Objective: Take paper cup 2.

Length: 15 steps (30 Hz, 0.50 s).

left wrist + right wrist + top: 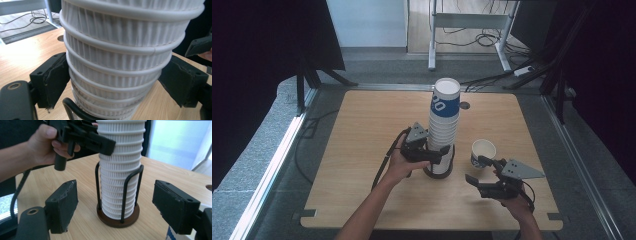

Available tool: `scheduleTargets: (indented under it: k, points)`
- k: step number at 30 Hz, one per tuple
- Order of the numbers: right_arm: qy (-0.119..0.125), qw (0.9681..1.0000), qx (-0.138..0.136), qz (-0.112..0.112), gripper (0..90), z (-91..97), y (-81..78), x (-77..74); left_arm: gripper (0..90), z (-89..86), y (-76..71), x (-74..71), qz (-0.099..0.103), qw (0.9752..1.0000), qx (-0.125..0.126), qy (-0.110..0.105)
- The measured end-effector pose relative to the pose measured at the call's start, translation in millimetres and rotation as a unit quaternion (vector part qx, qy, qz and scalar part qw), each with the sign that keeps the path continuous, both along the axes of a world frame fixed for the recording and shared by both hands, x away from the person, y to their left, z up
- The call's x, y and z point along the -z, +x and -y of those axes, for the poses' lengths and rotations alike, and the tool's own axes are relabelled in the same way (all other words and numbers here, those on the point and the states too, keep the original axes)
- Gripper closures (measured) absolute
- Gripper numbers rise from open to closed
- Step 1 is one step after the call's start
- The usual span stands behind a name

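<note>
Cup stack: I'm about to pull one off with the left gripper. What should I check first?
1. Left gripper fingers sit on either side of the cup stack, just above the wire holder: ok.
2. Fingers pressing firmly on the stack: cannot tell.
3. Stack seated upright inside the holder: ok.
4. Right gripper open, with nothing between its fingers: ok.
5. Single cup stands upright, apart from the holder: ok.
</note>
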State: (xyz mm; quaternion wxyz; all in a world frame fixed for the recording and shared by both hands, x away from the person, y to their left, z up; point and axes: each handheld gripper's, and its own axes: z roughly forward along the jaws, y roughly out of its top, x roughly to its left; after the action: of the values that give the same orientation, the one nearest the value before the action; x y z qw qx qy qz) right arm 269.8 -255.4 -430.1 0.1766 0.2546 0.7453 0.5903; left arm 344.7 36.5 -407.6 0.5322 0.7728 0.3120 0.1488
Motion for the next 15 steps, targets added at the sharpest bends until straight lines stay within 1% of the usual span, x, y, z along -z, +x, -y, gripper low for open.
scheduleTargets:
  k: [5, 8, 9, 13, 14, 15]
  points:
    - [0.011, 0.9998, -0.012, 0.006, 20.7, 1.9, 5.3, -5.6, 12.9, -0.7, -0.2, 1.0, 0.003, 1.0, 0.002, -0.003]
    - [0.01, 0.9999, -0.012, 0.006, 21.0, 2.3, 8.2, -8.5, 12.9, -1.3, -0.4, 0.5, 0.001, 1.0, 0.003, -0.002]
    - [0.019, 0.9997, -0.015, 0.008, 21.2, 2.7, 11.3, -14.0, 12.9, -1.7, -0.5, 0.1, 0.0, 1.0, 0.004, -0.001]
    - [0.027, 0.9993, -0.021, 0.012, 20.8, 1.6, 18.6, -28.3, 12.9, -1.8, -1.6, -0.2, 0.0, 1.0, 0.005, 0.002]
    - [0.027, 0.9993, -0.021, 0.012, 20.8, 1.6, 18.6, -28.3, 13.0, -1.8, -1.6, -0.2, 0.0, 1.0, 0.005, 0.002]
    - [0.031, 0.9991, -0.026, 0.013, 20.9, 0.8, 24.3, -39.1, 13.0, -1.7, -1.8, -0.6, -0.001, 1.0, 0.005, 0.003]
